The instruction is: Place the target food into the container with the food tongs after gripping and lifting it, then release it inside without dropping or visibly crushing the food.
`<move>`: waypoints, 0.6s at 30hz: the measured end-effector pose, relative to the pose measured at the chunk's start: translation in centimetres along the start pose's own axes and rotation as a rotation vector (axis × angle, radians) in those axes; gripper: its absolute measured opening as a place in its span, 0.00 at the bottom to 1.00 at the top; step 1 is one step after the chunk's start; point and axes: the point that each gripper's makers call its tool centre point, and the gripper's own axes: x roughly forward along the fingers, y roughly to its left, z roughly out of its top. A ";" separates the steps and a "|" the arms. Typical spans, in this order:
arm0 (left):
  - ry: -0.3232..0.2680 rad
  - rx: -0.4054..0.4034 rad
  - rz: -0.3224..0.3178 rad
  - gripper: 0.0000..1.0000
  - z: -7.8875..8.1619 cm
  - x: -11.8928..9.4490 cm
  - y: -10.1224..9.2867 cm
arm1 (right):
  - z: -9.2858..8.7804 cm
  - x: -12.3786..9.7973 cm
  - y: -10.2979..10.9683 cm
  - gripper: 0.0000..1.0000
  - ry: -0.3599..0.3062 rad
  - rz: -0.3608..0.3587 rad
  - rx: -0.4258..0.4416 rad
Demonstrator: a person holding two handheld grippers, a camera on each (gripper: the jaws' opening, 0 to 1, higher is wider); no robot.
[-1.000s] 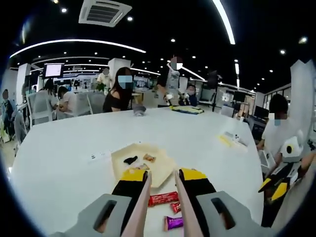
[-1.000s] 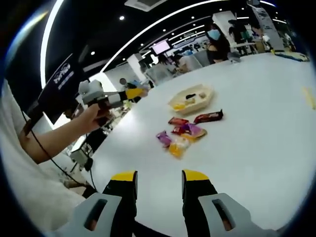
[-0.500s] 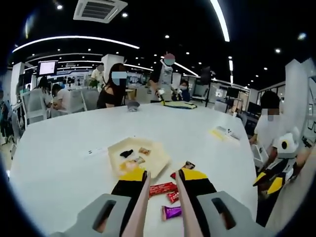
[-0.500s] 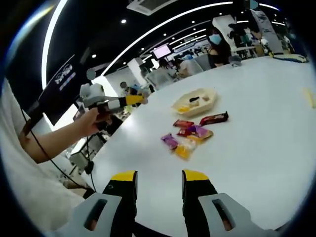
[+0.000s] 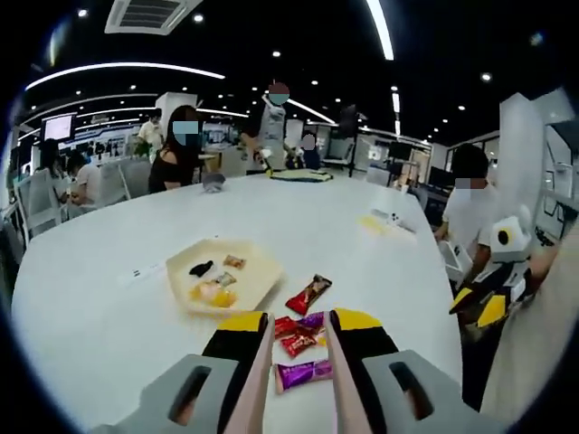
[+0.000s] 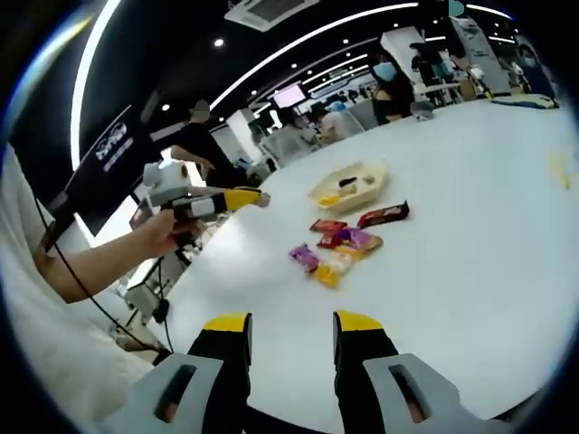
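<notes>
Between the jaws of my left gripper (image 5: 296, 325) run two pale tong arms (image 5: 258, 366), slightly apart. It hovers over a small heap of wrapped snacks: a purple pack (image 5: 303, 372), a red pack (image 5: 297, 342) and a red bar (image 5: 308, 294). A beige tray (image 5: 262, 271) holding a few snacks lies just beyond on the left. My right gripper (image 6: 291, 324) stands open with nothing in it, well back from the heap (image 6: 336, 253) and the tray (image 6: 380, 176). The left gripper (image 6: 244, 195), held in a hand, is at the table's left edge.
The big white table (image 5: 298, 226) carries a yellow-white item (image 5: 384, 220) at the far right and a label (image 5: 140, 269) beside the tray. Several people sit or stand around its far edge. The right gripper (image 5: 479, 303) hangs at the right border.
The left gripper has come closer to the snack heap, which now lies between its jaws. In the right gripper view it sits lower and farther over the table edge. The right gripper barely moved.
</notes>
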 end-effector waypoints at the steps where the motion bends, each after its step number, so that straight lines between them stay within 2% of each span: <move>1: 0.010 0.004 -0.020 0.26 -0.3 0.2 -0.3 | 0.0 -0.1 -0.2 0.35 -0.001 -0.005 0.004; 9: 0.101 0.039 -0.120 0.27 -2.5 1.1 -1.7 | 0.1 -0.4 -0.9 0.35 -0.012 -0.025 0.024; 13: 0.125 0.047 -0.148 0.27 -3.4 1.3 -2.1 | 0.1 -0.5 -1.1 0.35 -0.012 -0.029 0.029; 18: 0.153 0.100 -0.195 0.27 -4.0 1.9 -2.5 | 0.1 -0.8 -1.5 0.35 -0.021 -0.040 0.044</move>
